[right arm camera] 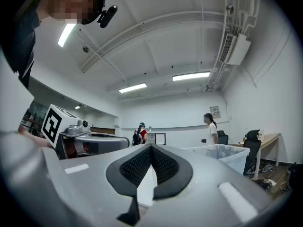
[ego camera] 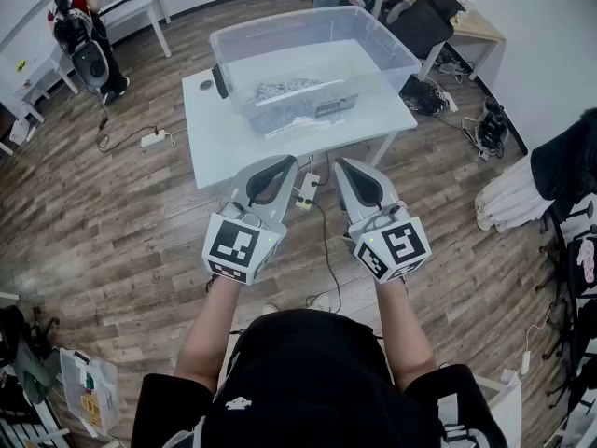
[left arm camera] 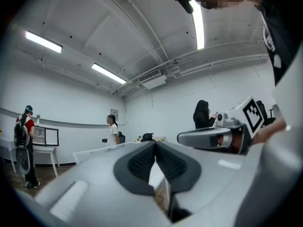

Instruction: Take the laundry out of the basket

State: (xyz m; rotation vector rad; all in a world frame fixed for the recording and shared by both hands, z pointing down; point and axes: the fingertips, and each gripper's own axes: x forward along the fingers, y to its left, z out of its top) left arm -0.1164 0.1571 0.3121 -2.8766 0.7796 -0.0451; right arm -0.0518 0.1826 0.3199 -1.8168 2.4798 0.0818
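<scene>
My left tongs [ego camera: 281, 162] and right tongs [ego camera: 346, 164] are both closed, empty; ahead, one basket [ego camera: 280, 23] holds one laundry pile [ego camera: 284, 89] on one tabletop [ego camera: 224, 152].

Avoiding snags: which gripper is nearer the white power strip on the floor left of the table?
Left. The left gripper hovers right of the power strip; the right gripper is farther right.

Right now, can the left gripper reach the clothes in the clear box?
Probably not yet: the left gripper is short of the box, jaws shut. But the box has no lid, so the laundry looks reachable from above.
</scene>
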